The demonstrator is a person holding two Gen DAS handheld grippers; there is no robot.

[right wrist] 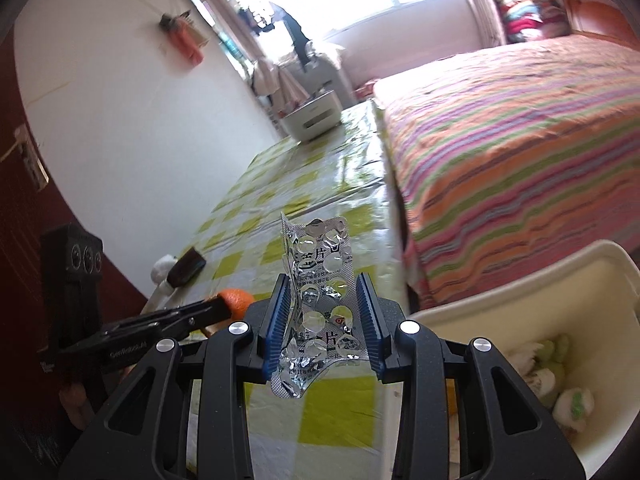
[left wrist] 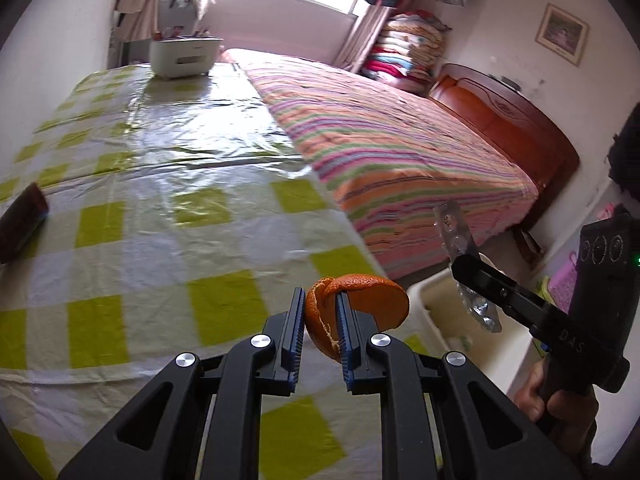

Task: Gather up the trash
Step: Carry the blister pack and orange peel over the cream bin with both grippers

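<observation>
Each hand-held gripper is matte black — blue ribbed pads, round silver screws, white lettering.

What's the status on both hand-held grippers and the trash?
Left hand-held gripper shut on curled orange peel. Right hand-held gripper holds crumpled silver foil blister pack. Cream plastic bin close right, nothing blocking.

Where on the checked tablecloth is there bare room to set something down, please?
Most of the tablecloth is bare: the wide stretch between the white box at the far end and the dark brown block at the left edge. It is crowded only beside that block, where white wads lie against it.
</observation>
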